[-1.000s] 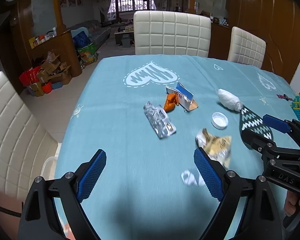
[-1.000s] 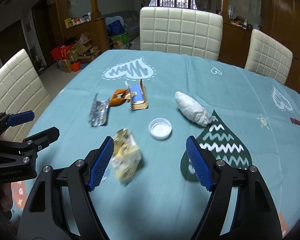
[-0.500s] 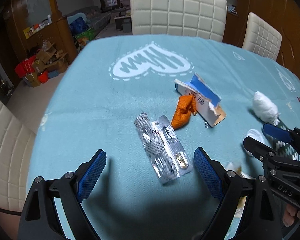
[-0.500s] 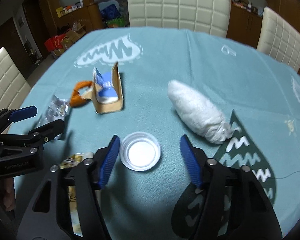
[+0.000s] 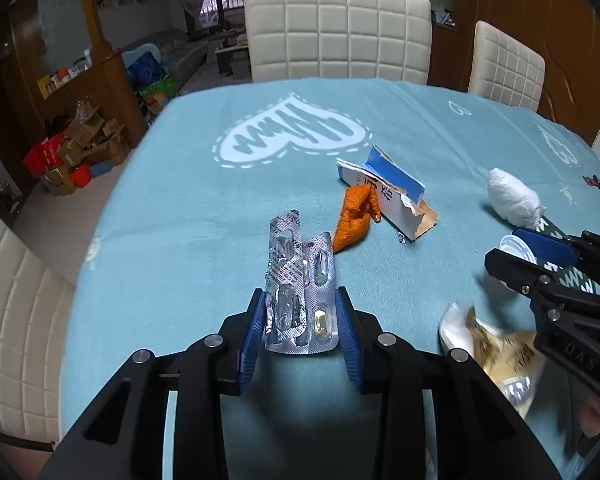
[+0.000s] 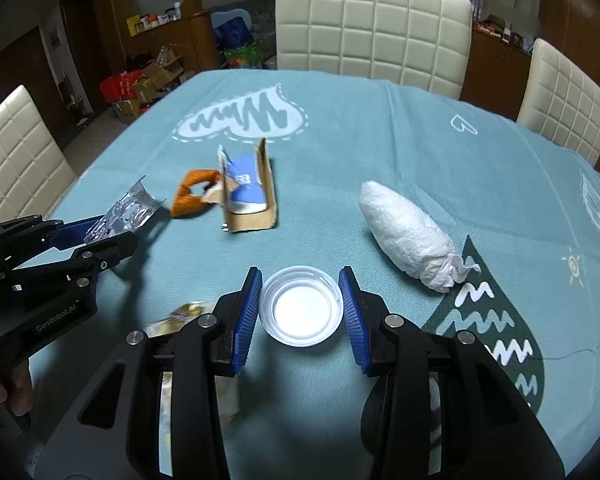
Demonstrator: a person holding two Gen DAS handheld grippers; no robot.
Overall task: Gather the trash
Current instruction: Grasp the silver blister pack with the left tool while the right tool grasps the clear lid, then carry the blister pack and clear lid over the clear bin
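blister pack left | torn box behind | tissue wad right

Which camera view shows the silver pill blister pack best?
The left wrist view: the blister pack fills the centre, between the left gripper pads, with its pockets visible. In the right wrist view the pack appears only at the left edge, small, blurred and partly behind that gripper.

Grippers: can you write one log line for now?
left gripper: shut on blister pack | right gripper: shut on white cap | tablecloth
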